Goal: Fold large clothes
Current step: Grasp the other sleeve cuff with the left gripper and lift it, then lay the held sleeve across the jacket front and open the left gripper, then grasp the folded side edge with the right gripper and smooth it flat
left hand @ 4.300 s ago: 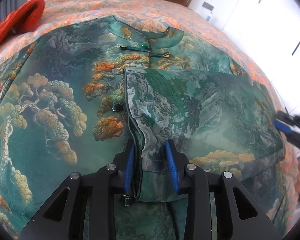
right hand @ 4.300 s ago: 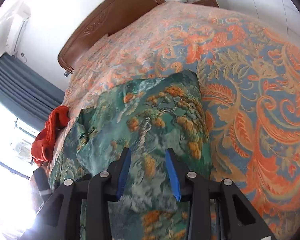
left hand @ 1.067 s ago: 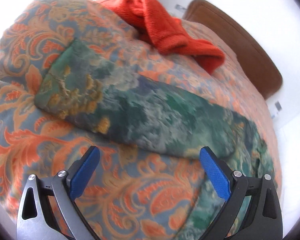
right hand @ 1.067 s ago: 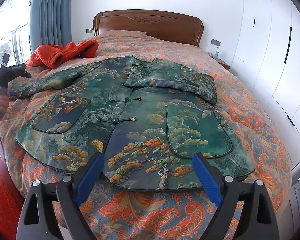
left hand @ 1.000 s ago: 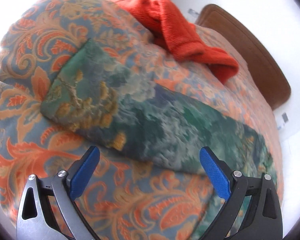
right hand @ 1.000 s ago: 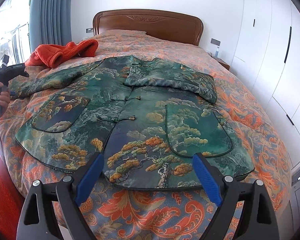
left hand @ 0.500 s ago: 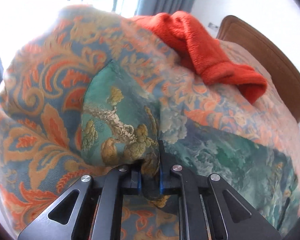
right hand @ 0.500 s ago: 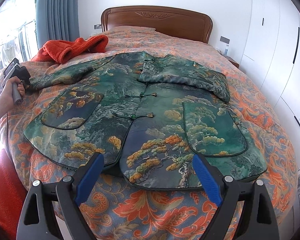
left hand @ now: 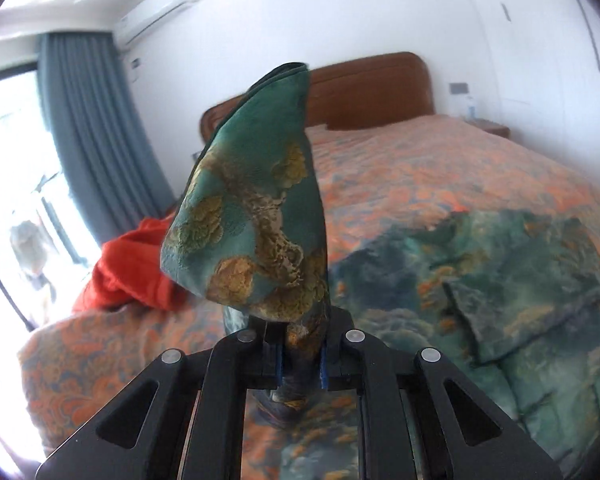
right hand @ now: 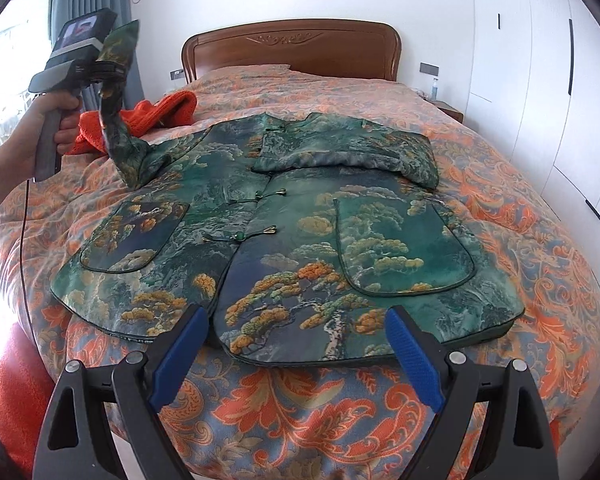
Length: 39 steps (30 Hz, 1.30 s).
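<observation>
Since a moment ago, raised off the bedspread: left sleeve of the green brocade jacket, cuff up, clamped in the left gripper. Jacket body flat to its right, so fold goes rightward. Right gripper spread wide, empty, near the hem.

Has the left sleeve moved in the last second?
Yes. The left tongs have lifted the sleeve off the bedspread, its cuff now above the headboard.
</observation>
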Each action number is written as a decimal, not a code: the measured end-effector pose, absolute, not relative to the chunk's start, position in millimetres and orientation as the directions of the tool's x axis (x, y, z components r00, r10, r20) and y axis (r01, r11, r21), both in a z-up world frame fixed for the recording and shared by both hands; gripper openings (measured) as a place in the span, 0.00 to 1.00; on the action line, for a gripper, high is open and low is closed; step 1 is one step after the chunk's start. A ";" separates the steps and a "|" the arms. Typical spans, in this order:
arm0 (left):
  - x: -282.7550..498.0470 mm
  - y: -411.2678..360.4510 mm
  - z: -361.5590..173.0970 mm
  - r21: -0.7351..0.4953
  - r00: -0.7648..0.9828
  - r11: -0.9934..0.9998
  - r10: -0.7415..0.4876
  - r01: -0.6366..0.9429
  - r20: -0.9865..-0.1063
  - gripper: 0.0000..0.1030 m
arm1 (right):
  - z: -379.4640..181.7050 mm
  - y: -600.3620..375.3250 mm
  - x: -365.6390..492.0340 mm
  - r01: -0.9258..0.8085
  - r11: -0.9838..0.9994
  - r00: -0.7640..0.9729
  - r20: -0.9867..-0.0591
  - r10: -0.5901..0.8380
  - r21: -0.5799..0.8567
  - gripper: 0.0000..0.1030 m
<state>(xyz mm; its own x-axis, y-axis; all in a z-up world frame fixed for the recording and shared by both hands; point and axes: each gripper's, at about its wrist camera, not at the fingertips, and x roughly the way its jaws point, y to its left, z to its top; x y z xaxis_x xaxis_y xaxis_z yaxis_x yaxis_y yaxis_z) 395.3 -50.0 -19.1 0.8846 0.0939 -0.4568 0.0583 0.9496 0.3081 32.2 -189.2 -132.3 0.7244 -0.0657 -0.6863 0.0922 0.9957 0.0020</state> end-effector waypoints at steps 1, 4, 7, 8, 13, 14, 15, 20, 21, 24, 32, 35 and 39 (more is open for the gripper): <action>392.6 -70.1 -28.8 0.324 0.875 0.941 0.071 0.101 -0.478 0.11 | -132.0 -194.0 29.7 0.103 0.995 0.725 -0.685 -0.074 0.001 0.89; 385.2 -127.7 -69.0 0.361 0.825 0.905 0.020 0.225 -0.565 0.15 | -132.0 -209.0 21.0 0.139 0.990 0.721 -0.685 -0.104 -0.003 0.89; 376.5 -163.9 -115.2 0.361 0.763 0.875 -0.013 0.322 -0.647 0.37 | -132.8 -224.2 12.1 0.178 0.984 0.715 -0.687 -0.133 -0.005 0.89; 369.7 -171.0 -127.0 0.354 0.745 0.869 -0.024 0.346 -0.667 0.54 | -133.4 -228.9 9.7 0.190 0.982 0.712 -0.688 -0.141 -0.005 0.89; 326.7 -166.3 -144.1 0.289 0.704 0.870 -0.089 0.399 -0.705 0.78 | -136.0 -247.7 3.5 0.226 0.974 0.698 -0.697 -0.165 -0.004 0.89; 318.3 -158.3 -142.1 0.269 0.696 0.876 -0.100 0.401 -0.712 0.78 | -135.0 -250.3 4.6 0.222 0.975 0.698 -0.697 -0.163 -0.005 0.89; 308.5 -145.9 -138.8 0.241 0.686 0.884 -0.115 0.401 -0.719 0.78 | -132.9 -253.1 7.9 0.213 0.977 0.701 -0.696 -0.156 -0.004 0.89; 273.3 -90.5 -119.9 0.163 0.704 0.929 -0.130 0.333 -0.699 0.84 | -111.6 -266.1 51.3 0.114 0.987 0.742 -0.670 -0.010 0.111 0.89; 270.0 -76.6 -116.0 0.145 0.710 0.939 -0.128 0.311 -0.693 0.85 | -107.7 -271.2 70.6 0.083 0.980 0.746 -0.664 0.059 0.180 0.89; 262.4 -41.5 -107.7 0.093 0.723 0.965 -0.117 0.243 -0.681 0.86 | -110.1 -282.0 138.5 0.050 0.934 0.712 -0.668 0.216 0.354 0.89; 237.2 17.0 -106.9 0.042 0.742 0.992 -0.063 0.122 -0.668 0.86 | -174.2 -269.9 312.4 0.112 0.822 0.579 -0.709 0.402 0.558 0.61; 230.9 30.8 -116.9 0.055 0.731 0.994 -0.028 0.090 -0.682 0.86 | -204.5 -254.8 338.9 0.156 0.825 0.493 -0.767 0.411 0.543 0.59; 226.9 46.3 -121.3 0.006 0.713 0.998 -0.045 0.068 -0.699 0.86 | -184.6 -234.4 342.4 0.070 0.872 0.511 -0.768 0.385 0.484 0.15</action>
